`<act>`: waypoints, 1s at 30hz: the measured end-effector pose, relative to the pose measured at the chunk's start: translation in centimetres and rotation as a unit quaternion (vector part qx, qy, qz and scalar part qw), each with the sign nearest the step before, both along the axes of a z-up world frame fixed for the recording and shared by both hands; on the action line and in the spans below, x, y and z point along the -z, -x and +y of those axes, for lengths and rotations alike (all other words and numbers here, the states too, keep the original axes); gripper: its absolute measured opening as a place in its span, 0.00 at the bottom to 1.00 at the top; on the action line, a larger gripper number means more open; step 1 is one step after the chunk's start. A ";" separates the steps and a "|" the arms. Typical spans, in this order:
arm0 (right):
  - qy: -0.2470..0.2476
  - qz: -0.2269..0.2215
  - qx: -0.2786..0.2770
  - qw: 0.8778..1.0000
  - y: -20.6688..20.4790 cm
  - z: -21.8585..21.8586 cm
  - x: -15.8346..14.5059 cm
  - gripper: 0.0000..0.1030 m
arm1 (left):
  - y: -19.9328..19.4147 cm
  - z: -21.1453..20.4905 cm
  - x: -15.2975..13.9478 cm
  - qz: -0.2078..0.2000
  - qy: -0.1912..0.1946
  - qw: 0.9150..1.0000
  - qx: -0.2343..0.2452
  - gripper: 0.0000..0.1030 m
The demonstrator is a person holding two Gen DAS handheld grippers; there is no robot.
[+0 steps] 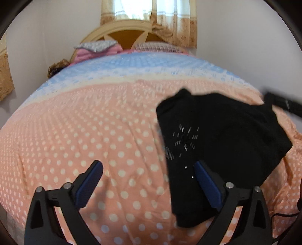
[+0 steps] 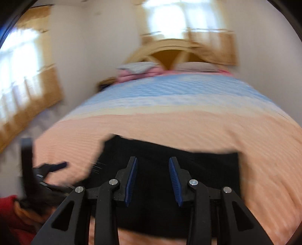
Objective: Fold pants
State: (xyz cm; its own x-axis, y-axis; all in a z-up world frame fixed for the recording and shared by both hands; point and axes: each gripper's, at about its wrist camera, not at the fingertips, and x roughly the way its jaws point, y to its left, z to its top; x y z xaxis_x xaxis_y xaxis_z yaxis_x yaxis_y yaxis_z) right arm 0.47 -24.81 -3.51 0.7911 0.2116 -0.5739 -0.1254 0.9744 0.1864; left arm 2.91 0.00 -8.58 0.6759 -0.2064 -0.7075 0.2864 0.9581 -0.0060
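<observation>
The black pants (image 1: pixel 222 139) lie folded in a compact bundle on the bed, with small silver marks on the fabric. My left gripper (image 1: pixel 149 167) is open, its right finger over the pants' near left edge and its left finger over bare cover. In the right wrist view the pants (image 2: pixel 169 150) lie as a dark rectangle right under my right gripper (image 2: pixel 152 164), which is open with nothing between its blue pads. That view is blurred by motion. The right gripper also shows at the right edge of the left wrist view (image 1: pixel 283 104). The left gripper appears at lower left in the right wrist view (image 2: pixel 49 167).
The bed cover (image 1: pixel 94 132) is peach with white dots, turning blue toward the headboard (image 1: pixel 130 32). Pillows (image 1: pixel 98 49) lie at the head. Curtained windows (image 1: pixel 151 11) and white walls stand behind. A red sleeve (image 2: pixel 9 205) shows at lower left.
</observation>
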 end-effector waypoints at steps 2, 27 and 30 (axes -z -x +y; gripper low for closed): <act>-0.021 0.012 -0.061 0.998 -3.1 2.9 0.3 0.35 | 0.0 0.1 1.2 0.029 0.013 0.999 -0.003 0.97; -0.031 0.114 -0.111 0.987 -12.9 7.4 2.2 0.02 | 1.5 0.4 2.1 0.048 0.110 0.992 0.044 0.96; 0.058 0.170 -0.117 0.977 -12.9 8.6 5.6 0.02 | 1.7 -0.8 2.3 0.065 0.103 0.991 0.063 0.83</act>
State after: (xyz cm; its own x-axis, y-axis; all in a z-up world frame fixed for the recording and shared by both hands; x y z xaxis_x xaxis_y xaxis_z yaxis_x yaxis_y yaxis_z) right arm 13.41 -16.17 -9.09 0.4879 0.2824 -0.8260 -0.2979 0.9433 0.1466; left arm 1.25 -0.84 -10.89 0.5417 -0.4323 -0.7208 0.3881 0.8894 -0.2417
